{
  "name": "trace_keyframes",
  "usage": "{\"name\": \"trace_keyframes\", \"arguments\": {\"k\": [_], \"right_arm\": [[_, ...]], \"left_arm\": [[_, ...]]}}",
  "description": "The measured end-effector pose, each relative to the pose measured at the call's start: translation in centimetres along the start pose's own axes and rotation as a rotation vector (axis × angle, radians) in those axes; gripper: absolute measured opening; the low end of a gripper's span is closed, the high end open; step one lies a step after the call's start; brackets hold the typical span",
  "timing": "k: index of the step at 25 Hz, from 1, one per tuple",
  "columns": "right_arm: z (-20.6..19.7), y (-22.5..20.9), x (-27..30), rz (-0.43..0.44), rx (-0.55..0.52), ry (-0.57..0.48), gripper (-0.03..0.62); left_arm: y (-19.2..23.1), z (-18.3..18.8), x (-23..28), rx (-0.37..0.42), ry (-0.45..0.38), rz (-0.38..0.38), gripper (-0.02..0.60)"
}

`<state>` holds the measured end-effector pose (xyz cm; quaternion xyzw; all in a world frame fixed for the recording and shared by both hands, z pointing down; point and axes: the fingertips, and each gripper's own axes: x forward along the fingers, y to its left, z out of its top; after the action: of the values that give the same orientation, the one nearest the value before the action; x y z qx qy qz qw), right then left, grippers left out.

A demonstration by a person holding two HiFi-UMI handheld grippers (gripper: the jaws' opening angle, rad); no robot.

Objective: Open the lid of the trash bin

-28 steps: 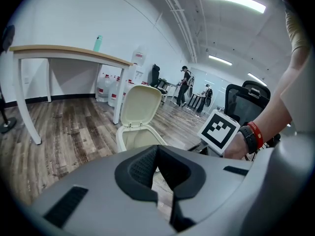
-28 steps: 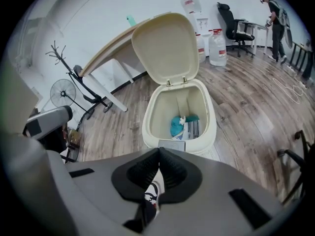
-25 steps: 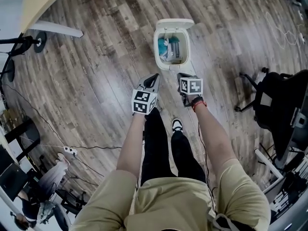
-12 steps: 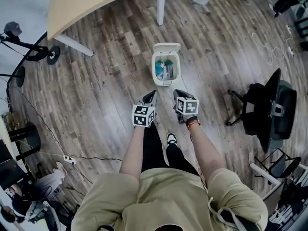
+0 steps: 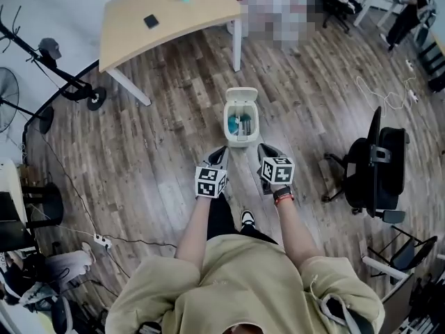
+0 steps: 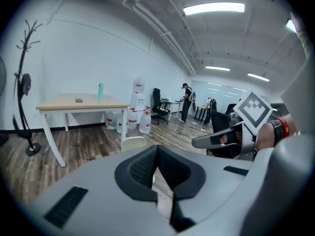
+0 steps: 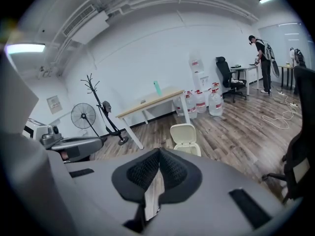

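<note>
White plastic trash bin [image 5: 240, 142] stands on the wood floor [image 5: 160, 145] just ahead of you, near the table [image 5: 167, 16], its lid [image 5: 241, 95] tipped up and open. Your left gripper [image 5: 222, 151] and right gripper [image 5: 263, 147] hover short of it, jaws pressed together on nothing.
</note>
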<state>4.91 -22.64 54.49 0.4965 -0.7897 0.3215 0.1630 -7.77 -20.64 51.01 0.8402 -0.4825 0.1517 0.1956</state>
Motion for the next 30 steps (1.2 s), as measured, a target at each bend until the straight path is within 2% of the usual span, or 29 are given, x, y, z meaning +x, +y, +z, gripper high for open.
{"name": "trace_keyframes", "arguments": {"k": [5, 12, 17, 26, 30], "right_arm": [[1.5, 2.9, -6.6, 0.016, -0.036, -0.073, 0.015], [2.5, 4.4, -14.8, 0.035, -0.068, -0.185, 0.015], [4.0, 4.9, -20.0, 0.021, -0.131, -0.267, 0.015], [7.4, 6.3, -26.8, 0.019, -0.205, -0.435, 0.015], [8.7, 7.3, -28.4, 0.019, -0.227, -0.472, 0.014]], "left_arm": [[-2.6, 3.0, -5.5, 0.013, -0.078, 0.045, 0.021], [-7.6, 6.8, -10.9, 0.046, -0.173, 0.077, 0.021], [-10.2, 9.1, -14.5, 0.080, -0.226, 0.111, 0.021], [-14.1, 11.7, -18.4, 0.091, -0.333, 0.143, 0.021], [-14.7, 13.2, -20.0, 0.106, -0.381, 0.157, 0.021]]}}
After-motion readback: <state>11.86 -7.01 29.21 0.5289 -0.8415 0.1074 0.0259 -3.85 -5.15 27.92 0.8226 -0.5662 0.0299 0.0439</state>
